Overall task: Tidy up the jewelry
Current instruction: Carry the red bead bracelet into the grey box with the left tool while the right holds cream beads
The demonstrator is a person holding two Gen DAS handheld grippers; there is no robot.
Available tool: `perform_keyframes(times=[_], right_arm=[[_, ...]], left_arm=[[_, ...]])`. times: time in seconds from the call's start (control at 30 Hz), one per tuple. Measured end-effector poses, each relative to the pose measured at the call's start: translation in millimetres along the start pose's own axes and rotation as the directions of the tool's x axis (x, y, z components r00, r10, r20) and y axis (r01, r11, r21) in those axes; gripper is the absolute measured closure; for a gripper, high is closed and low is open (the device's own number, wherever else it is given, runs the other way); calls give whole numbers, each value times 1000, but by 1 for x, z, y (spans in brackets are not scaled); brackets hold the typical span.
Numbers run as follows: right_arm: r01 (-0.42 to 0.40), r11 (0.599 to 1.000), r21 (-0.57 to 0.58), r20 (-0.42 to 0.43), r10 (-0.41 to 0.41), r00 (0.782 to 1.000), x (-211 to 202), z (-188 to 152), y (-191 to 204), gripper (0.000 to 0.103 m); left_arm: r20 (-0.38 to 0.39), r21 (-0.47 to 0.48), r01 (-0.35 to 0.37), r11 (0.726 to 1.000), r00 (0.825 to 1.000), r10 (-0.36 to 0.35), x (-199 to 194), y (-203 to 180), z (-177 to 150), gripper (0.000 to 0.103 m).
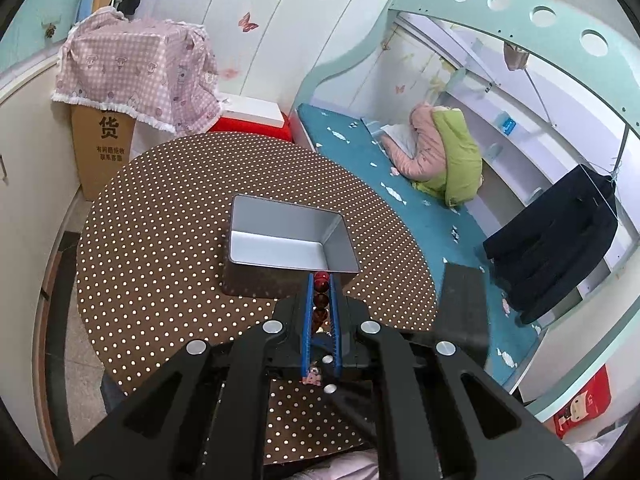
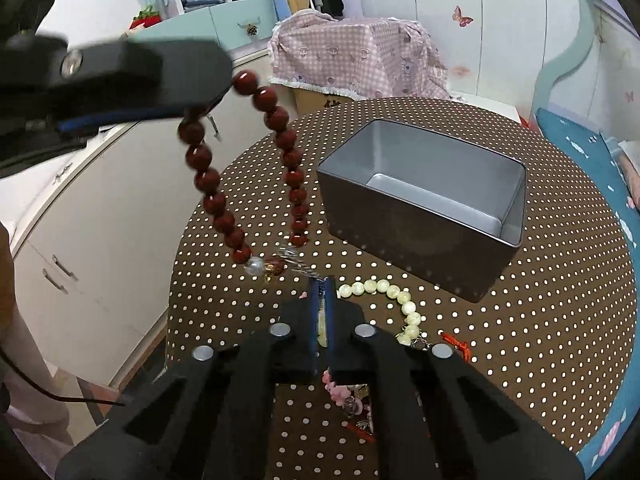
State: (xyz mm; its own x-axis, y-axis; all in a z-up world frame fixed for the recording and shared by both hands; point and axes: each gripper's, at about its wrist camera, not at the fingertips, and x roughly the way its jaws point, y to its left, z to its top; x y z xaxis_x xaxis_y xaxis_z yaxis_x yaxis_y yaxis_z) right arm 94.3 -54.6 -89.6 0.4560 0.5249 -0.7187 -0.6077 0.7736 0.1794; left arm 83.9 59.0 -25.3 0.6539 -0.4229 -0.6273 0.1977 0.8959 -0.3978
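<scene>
My left gripper [image 1: 321, 280] is shut on a red bead bracelet [image 1: 321, 295] and holds it in the air just in front of the open grey metal box [image 1: 340, 248]. In the right wrist view the left gripper [image 2: 208, 106] is at upper left with the red bracelet [image 2: 218, 204] hanging from it as a loop, left of the box [image 2: 404, 232]. My right gripper [image 2: 322, 288] is shut on a cream pearl bracelet [image 2: 394, 294] that lies on the table. A pink charm bracelet [image 2: 340, 394] lies under the right gripper.
The round table [image 2: 540, 340] has a brown polka-dot cloth. A small red cord [image 2: 456, 345] lies next to the pearls. A bed [image 1: 420, 200] with blue cover is to the right, a cardboard box [image 1: 100, 144] under pink cloth behind, white cabinets [image 2: 80, 220] to the left.
</scene>
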Motion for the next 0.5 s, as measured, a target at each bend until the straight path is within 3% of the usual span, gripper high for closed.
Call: perform_keyframes(times=[0.17,0.5], right_arm=[[14,999,38,38,-15,999,-17,3,-12,101],[88,991,100,123,-100,987,-54,6,-34,101]], left_arm=[[-20,-25,-46,999,999,45,7,10,-3,95],[-60,-59,-54,997,997,50,22,23,-7,95]])
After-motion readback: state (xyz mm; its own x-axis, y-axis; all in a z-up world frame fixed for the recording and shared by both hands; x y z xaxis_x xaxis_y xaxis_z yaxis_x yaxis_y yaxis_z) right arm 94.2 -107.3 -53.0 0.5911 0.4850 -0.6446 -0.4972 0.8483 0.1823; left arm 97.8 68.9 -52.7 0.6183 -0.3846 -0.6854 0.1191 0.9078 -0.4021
